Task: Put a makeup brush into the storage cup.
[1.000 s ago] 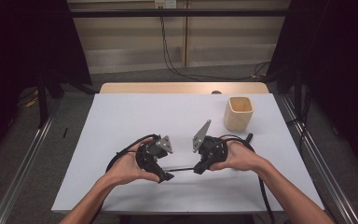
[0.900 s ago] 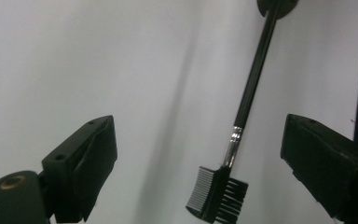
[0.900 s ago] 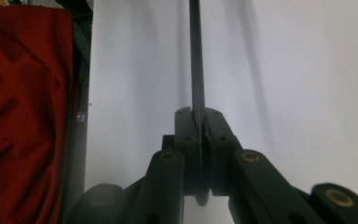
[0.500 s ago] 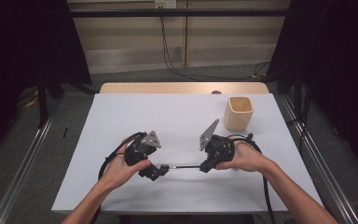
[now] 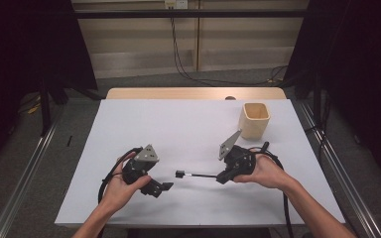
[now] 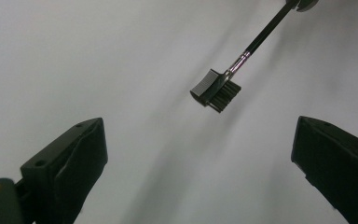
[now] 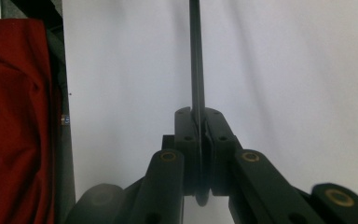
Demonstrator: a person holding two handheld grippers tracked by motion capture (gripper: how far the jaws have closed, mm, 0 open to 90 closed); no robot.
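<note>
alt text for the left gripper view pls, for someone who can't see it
A small black brush with a comb edge on its head and a thin dark handle runs in from the upper right above a plain white table, clear of the gripper. The left gripper is open, its two black jaws standing wide apart at the bottom corners with nothing between them.

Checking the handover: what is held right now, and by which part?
The right gripper clamps the brush by its handle end; the left gripper is open, empty.

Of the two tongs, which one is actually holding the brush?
The right tongs: their jaws are clamped on the handle of the brush. The left tongs stand wide open, short of the bristle head, touching nothing.
</note>
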